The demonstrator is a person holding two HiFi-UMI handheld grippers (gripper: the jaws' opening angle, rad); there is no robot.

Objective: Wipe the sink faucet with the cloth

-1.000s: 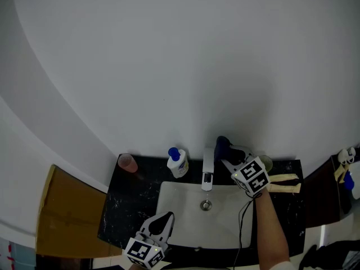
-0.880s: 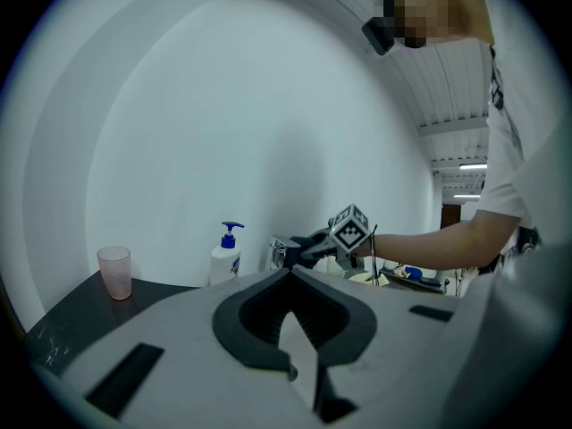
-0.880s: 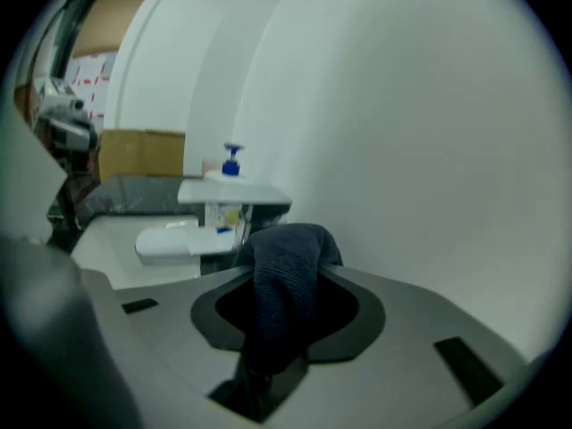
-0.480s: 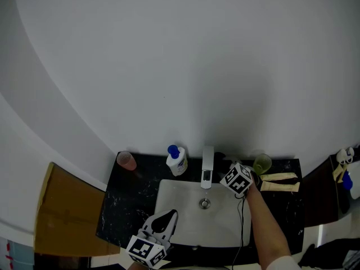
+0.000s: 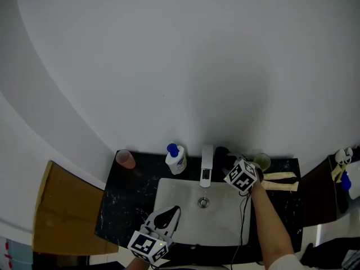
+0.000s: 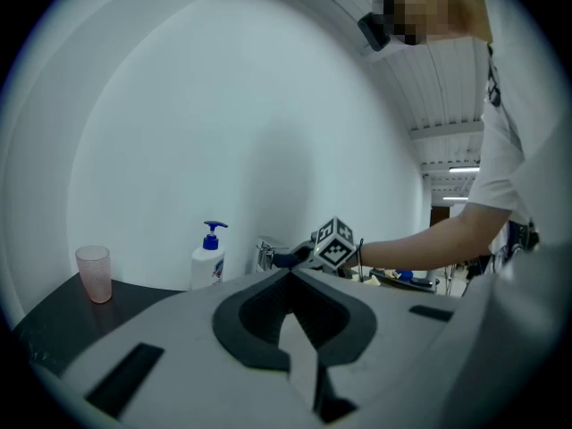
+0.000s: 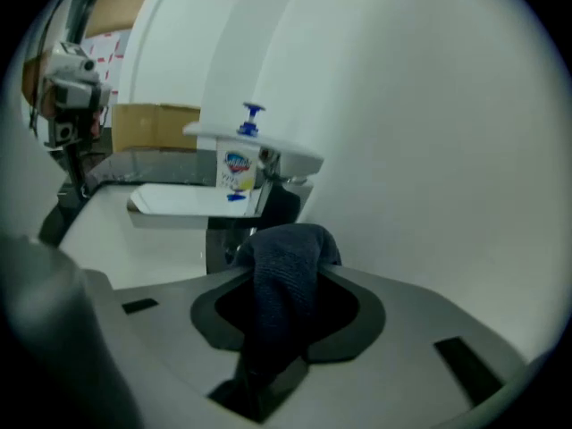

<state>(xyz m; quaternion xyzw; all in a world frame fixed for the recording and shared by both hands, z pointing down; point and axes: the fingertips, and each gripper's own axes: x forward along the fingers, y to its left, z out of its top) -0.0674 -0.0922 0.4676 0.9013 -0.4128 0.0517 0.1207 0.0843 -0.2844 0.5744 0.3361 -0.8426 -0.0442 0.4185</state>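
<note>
The chrome faucet [image 5: 206, 165] stands at the back of the white sink [image 5: 180, 198]. My right gripper [image 5: 226, 163] is just right of the faucet, shut on a dark blue cloth [image 5: 220, 151] bunched beside the faucet's base. In the right gripper view the cloth [image 7: 284, 271] hangs between the jaws of the right gripper [image 7: 286, 266], close to the faucet [image 7: 234, 195]; whether they touch, I cannot tell. My left gripper [image 5: 171, 212] hovers over the sink's front left corner, shut and holding nothing. Its own view has the left gripper [image 6: 290, 277] pointing toward the faucet [image 6: 264, 256].
A soap pump bottle [image 5: 176, 161] and a pink cup [image 5: 126, 159] stand on the black countertop [image 5: 121, 204] left of the faucet. A green cup [image 5: 261, 162] and a pale folded cloth [image 5: 279, 182] lie to its right. A cardboard box [image 5: 64, 215] sits at the far left.
My right gripper swung left in toward the faucet with the cloth, then eased back slightly right. The left gripper crept a little to the right.
</note>
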